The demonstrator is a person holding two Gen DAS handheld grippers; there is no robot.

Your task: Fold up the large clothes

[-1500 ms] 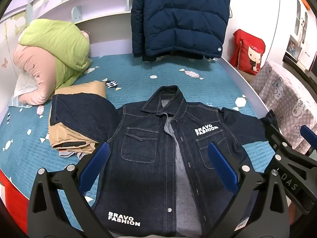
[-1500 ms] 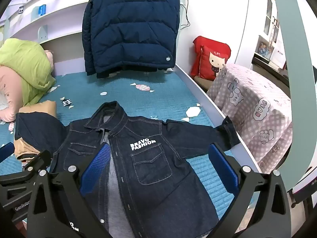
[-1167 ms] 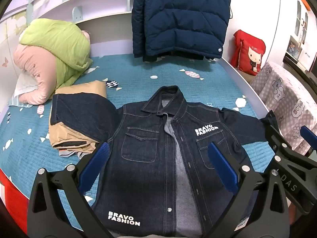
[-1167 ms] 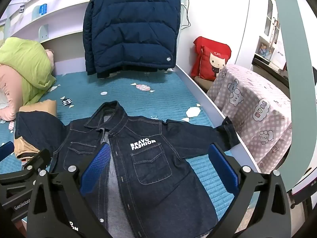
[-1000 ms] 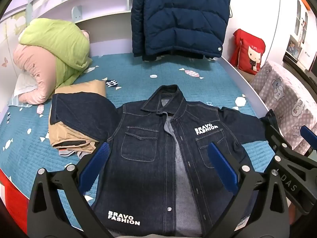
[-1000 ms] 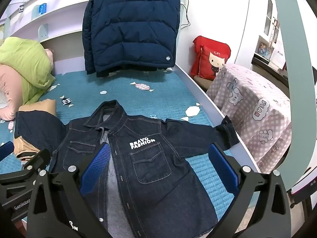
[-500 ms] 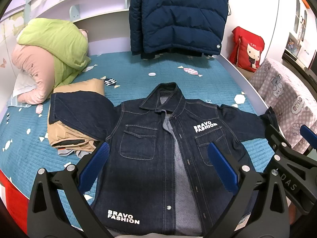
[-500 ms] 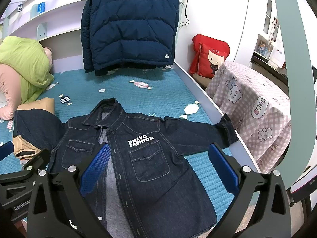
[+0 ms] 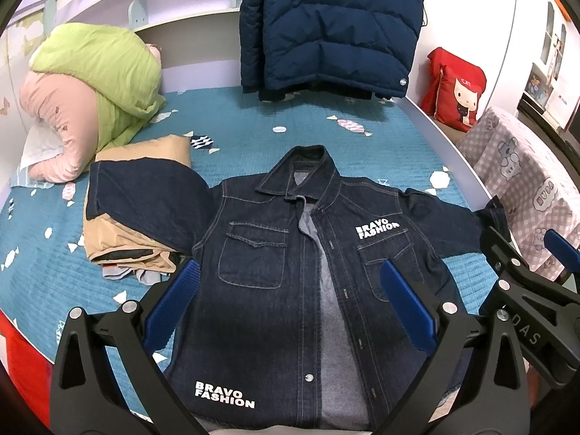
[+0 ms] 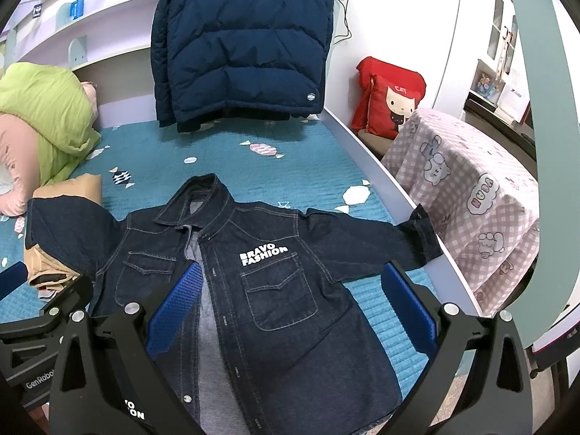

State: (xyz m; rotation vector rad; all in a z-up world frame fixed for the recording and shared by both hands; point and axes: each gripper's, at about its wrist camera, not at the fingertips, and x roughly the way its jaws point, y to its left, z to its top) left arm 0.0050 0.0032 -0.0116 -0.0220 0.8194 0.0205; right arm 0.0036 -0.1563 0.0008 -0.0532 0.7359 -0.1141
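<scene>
A dark denim jacket (image 9: 290,282) lies face up on the teal quilted bedspread (image 9: 232,134), collar toward the headboard, its front hanging open along the button placket so the grey lining shows. "BRAVO FASHION" is printed in white on the chest and again near the hem. One sleeve stretches out to the bed's edge beside the checked tablecloth (image 10: 467,188); the other sleeve lies draped over a stack of folded tan clothes (image 9: 127,243) just beside the jacket.

The left gripper (image 9: 290,301) hangs above the lower half of the jacket with its blue pads spread wide, holding nothing. The right gripper (image 10: 293,301) hangs likewise, fingers parted and empty, over the chest pocket and the near bedspread. Each gripper's black frame shows at the edge of the other's view.

Compared with a moment ago, the jacket sits slightly lower and smaller in both views, with more bedspread visible beyond its collar; the garment itself has not shifted.

At the head of the bed a navy puffer coat (image 9: 330,25) hangs down, a rolled green and pink duvet (image 9: 90,83) lies in the corner, and a red cushion (image 10: 391,105) stands against the white wall.
</scene>
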